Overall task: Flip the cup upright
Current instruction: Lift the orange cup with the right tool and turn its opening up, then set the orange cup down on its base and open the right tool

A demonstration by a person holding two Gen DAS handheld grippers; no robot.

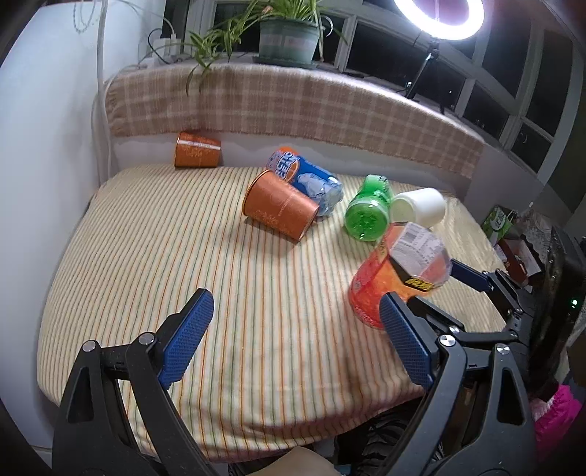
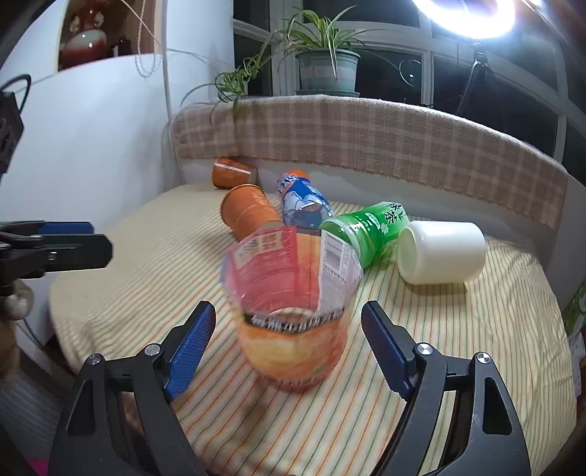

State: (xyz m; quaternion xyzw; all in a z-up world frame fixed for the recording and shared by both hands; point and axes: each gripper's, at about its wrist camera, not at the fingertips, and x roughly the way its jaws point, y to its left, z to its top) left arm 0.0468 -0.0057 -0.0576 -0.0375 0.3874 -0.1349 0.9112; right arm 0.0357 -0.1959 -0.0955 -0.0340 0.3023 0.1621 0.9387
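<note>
An orange-red clear plastic cup (image 2: 293,322) cut from a bottle stands mouth up on the striped table, slightly blurred. It also shows in the left wrist view (image 1: 395,278). My right gripper (image 2: 289,344) is open, its blue fingers on either side of the cup and apart from it. My left gripper (image 1: 296,337) is open and empty over the table's front, left of the cup. A white cup (image 2: 441,252) lies on its side at the right. Two orange paper cups (image 1: 280,205) (image 1: 197,150) lie on their sides further back.
A blue bottle (image 1: 311,179) and a green bottle (image 1: 368,208) lie on their sides mid-table. A checked cloth (image 1: 293,106) covers the ledge behind, with a potted plant (image 1: 289,36) and a ring light (image 1: 439,18). Boxes (image 1: 512,238) stand at the right edge.
</note>
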